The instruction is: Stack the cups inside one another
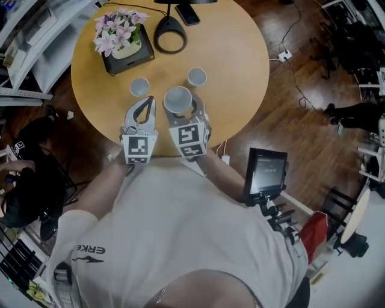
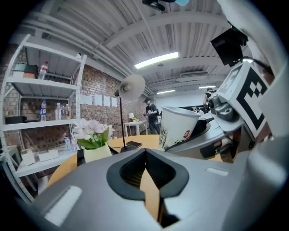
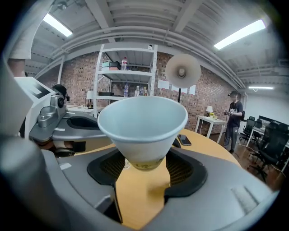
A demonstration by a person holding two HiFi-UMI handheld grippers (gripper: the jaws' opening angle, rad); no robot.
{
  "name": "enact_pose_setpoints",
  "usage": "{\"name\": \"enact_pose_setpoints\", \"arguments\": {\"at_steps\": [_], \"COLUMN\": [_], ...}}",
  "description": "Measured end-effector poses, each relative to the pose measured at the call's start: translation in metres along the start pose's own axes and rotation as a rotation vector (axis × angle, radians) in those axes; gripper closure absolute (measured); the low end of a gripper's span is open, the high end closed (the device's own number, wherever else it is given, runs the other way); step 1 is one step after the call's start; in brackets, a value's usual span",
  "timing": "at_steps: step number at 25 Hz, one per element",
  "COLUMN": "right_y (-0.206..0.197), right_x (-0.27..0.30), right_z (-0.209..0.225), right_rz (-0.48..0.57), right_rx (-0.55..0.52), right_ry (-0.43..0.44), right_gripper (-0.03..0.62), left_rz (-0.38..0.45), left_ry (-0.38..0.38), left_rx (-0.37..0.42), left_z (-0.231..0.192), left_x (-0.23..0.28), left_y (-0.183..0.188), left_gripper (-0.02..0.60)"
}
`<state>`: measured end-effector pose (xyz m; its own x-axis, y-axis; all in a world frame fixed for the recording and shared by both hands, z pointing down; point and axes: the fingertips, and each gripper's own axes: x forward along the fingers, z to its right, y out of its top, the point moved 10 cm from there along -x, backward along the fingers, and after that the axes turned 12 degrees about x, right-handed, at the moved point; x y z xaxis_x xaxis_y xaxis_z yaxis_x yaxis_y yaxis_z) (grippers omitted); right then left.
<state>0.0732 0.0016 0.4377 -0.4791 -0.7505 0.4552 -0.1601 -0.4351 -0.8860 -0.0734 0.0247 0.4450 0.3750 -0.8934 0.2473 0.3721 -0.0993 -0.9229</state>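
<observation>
Right gripper [image 3: 143, 169] jaws grasping white cup [image 3: 142, 119] near its base. Left gripper [image 2: 145, 152] jaws clenched, empty, alongside. Worktop [image 1: 240, 54] below both.

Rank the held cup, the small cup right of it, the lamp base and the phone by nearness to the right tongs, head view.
1. Held cup, between the right tongs.
2. Small cup, just beyond, rightward.
3. Lamp base, farther back.
4. Phone, far edge.

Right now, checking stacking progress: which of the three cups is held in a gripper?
The cup nearest the person, clamped in the right gripper; the other two stand free on the table, farther out.
</observation>
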Motion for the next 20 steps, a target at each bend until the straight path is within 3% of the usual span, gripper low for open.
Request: {"name": "enact_pose_setpoints", "arguments": {"at_steps": [14, 20], "right_y": [0.036, 0.042], "right_x": [0.014, 0.03], "right_z": [-0.039, -0.062], "right_rz": [0.076, 0.057], "right_rx": [-0.056, -0.071], "right_ry": [0.174, 0.196], "right_gripper": [0.296, 0.296], "left_rz": [-0.011, -0.029], "left_ry": [0.264, 0.294], "left_rx": [-0.009, -0.033], "left_z": [-0.046, -0.068], "left_x": [-0.05, -0.062], "left_y": [0.009, -0.003], "left_gripper": [0.58, 0.58]}}
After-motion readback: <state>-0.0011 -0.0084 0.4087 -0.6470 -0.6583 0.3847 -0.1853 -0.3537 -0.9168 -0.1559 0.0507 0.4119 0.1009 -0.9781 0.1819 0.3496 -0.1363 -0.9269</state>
